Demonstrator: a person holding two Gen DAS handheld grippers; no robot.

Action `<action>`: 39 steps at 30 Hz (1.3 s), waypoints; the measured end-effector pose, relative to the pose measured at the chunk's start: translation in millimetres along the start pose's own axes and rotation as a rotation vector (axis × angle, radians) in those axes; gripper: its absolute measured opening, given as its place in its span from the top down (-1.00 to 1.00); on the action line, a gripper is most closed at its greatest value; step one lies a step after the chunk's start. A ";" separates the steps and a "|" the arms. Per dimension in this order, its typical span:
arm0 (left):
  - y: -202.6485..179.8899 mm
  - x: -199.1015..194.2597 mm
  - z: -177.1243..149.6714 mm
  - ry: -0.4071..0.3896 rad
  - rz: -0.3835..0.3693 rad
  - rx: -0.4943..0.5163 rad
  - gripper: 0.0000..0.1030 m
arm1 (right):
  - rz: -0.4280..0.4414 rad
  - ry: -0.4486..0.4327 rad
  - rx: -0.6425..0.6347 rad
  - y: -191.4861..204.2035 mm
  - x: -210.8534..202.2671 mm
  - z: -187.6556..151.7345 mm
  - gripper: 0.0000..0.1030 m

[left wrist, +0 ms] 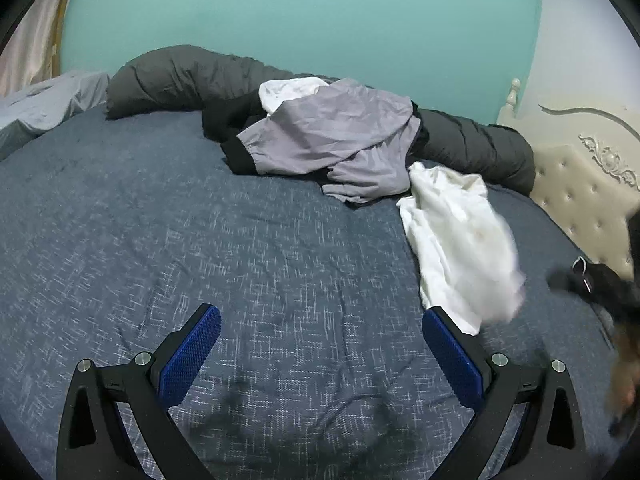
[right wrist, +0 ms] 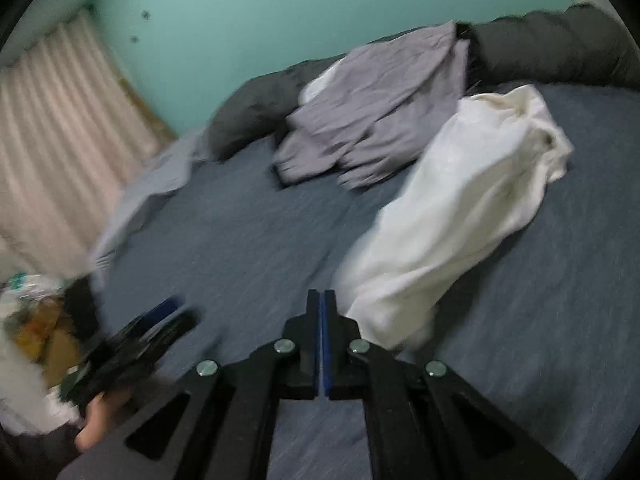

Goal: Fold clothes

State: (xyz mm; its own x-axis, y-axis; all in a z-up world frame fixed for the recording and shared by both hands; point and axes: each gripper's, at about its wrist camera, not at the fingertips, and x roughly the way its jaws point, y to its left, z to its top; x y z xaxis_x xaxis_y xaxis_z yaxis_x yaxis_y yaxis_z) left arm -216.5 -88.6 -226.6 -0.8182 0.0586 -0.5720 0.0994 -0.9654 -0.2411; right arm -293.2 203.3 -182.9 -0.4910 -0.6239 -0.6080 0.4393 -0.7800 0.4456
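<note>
The right gripper, low in the middle of the right wrist view, has its two blue-lined fingers pressed flat together; whether any cloth is caught between them cannot be told. The near end of a white garment lies just beside the fingertips (blurred there) and stretches away toward the upper right of the frame across the blue bedsheet. Beyond it, in the upper middle, a grey garment sits crumpled against a long dark bolster.

The left gripper, at the bottom of the left wrist view, is spread wide with nothing between its blue pads, only bare sheet. The white garment lies right of centre there, its lower edge smeared, and the grey garment is heaped above it over black cloth. A padded cream headboard fills the right edge.
</note>
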 end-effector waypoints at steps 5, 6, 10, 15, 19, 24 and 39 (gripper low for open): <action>2.8 -3.9 -0.1 -0.001 -0.007 -0.020 -0.99 | -0.134 0.040 -0.001 -6.7 -8.8 -13.0 1.00; 3.1 -4.9 -0.6 -0.001 -0.008 -0.018 -0.99 | -0.160 0.040 0.017 -13.4 -8.9 -11.2 0.99; 6.4 -2.2 -2.7 0.008 -0.001 -0.006 -0.99 | -0.257 0.032 0.067 -43.8 -0.1 5.5 0.64; 13.3 4.9 0.1 0.022 -0.006 -0.037 -0.99 | -0.341 0.041 0.132 -85.6 39.5 34.3 -0.15; 14.2 9.2 1.5 0.026 -0.012 -0.043 -0.99 | -0.365 0.024 0.169 -110.4 69.5 51.2 -0.16; 13.3 16.9 -0.9 0.047 -0.012 -0.027 -0.99 | -0.366 0.041 0.202 -131.2 98.5 56.5 -0.04; 10.1 2.1 -0.3 0.030 -0.012 -0.004 -0.99 | -0.107 0.007 0.010 -32.2 47.7 21.9 0.94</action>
State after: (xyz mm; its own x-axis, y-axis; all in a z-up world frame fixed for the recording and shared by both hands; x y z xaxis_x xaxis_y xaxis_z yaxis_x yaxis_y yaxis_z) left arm -217.0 -98.1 -230.4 -0.8018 0.0780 -0.5925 0.0918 -0.9636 -0.2511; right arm -347.2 197.6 -211.9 -0.5294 -0.5369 -0.6568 0.3773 -0.8425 0.3846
